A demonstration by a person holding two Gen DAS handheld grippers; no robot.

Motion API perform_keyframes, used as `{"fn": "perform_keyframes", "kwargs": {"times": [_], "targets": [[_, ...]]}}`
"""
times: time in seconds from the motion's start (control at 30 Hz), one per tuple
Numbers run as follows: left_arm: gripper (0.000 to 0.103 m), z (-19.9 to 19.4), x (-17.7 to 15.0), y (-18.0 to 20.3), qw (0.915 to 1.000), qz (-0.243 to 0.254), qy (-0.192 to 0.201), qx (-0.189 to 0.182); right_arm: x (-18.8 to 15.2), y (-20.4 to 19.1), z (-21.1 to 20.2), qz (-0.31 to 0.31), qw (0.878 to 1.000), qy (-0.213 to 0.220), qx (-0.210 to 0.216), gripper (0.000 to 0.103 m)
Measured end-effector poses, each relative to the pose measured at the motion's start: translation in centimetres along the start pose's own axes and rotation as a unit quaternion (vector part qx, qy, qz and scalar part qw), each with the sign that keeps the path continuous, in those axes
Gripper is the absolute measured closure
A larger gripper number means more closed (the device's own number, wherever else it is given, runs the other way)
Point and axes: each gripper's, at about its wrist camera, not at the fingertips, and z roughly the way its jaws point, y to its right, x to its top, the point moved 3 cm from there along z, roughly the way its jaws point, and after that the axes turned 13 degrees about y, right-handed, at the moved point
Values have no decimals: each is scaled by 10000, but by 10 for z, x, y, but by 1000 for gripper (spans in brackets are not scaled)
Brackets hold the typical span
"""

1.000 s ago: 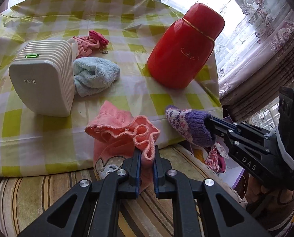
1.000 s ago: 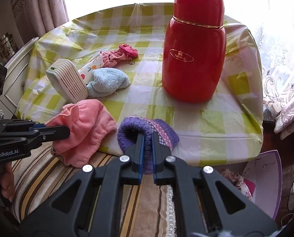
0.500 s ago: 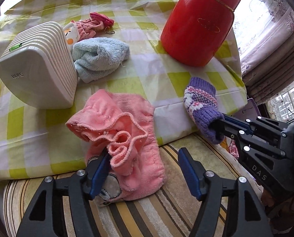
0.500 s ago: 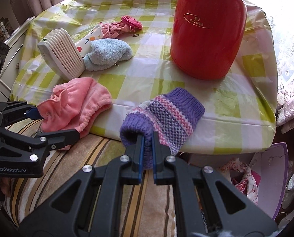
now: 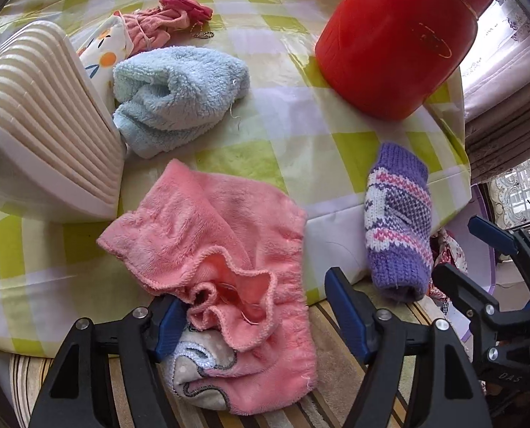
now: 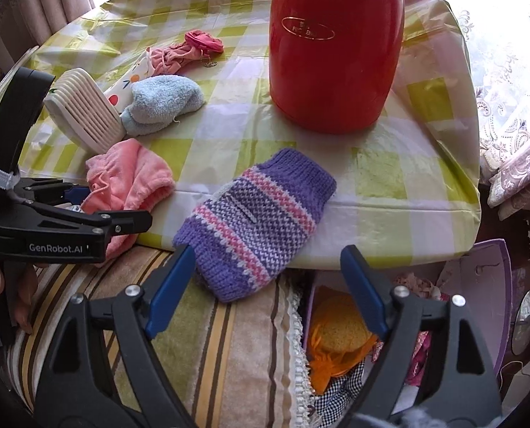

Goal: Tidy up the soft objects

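The left gripper point(image 5: 257, 315) stands with its jaws spread, having just been opening; the frilled cuff of the pink fleece garment point(image 5: 225, 249) lies between its blue pads, the left pad against the cloth and the right pad clear of it. That garment drapes over the near edge of the table point(image 5: 300, 149), which wears a yellow-green checked cloth, and hangs onto a striped cushion point(image 6: 229, 339) below. The right gripper point(image 6: 266, 290) is likewise wide apart, its jaws just opened — the purple knitted sock point(image 6: 261, 214) lies released across the same near edge, its lower end hanging between the pads, the left one touching or nearly touching it. Farther in on the table sit a light blue fluffy sock point(image 5: 179, 96), a white ribbed device point(image 5: 47, 132) near the left edge, a small pink cloth point(image 5: 168, 18) toward the far edge and a red flask point(image 6: 332, 50) toward the right.
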Motion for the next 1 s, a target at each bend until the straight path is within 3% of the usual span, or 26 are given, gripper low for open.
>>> {"fn": "perform_keyframes", "kwargs": {"times": [0.13, 0.2, 0.37, 0.5, 0.57, 0.6, 0.67, 0.77, 1.0], "targets": [[29, 2, 0, 10, 9990, 396, -3, 208, 7, 3, 22, -20, 9996, -260, -71, 17], [35, 1, -2, 12, 9979, 572, 42, 309, 8, 4, 32, 112, 9993, -344, -87, 17], [72, -8, -4, 8, 9971, 579, 222, 437, 6, -7, 47, 75, 9990, -426, -61, 17], [83, -17, -5, 11, 9976, 548, 322, 288, 6, -17, 45, -134, 9994, -306, -16, 19], [85, -25, -7, 15, 9973, 556, 416, 242, 2, -23, 47, -181, 9993, -316, 113, 43], [86, -29, -8, 17, 9971, 572, 453, 215, 2, -24, 47, -181, 9994, -283, 110, 45], [86, -35, -8, 24, 9969, 563, 538, 130, 1, -24, 43, -198, 9995, -178, 151, 64], [87, -44, -9, 35, 9960, 577, 675, 49, -2, -18, 35, -39, 9999, 2, 163, 80], [87, -70, -12, 71, 9924, 643, 1009, -276, 0, 14, -1, 509, 9975, 466, 122, 83]]}}
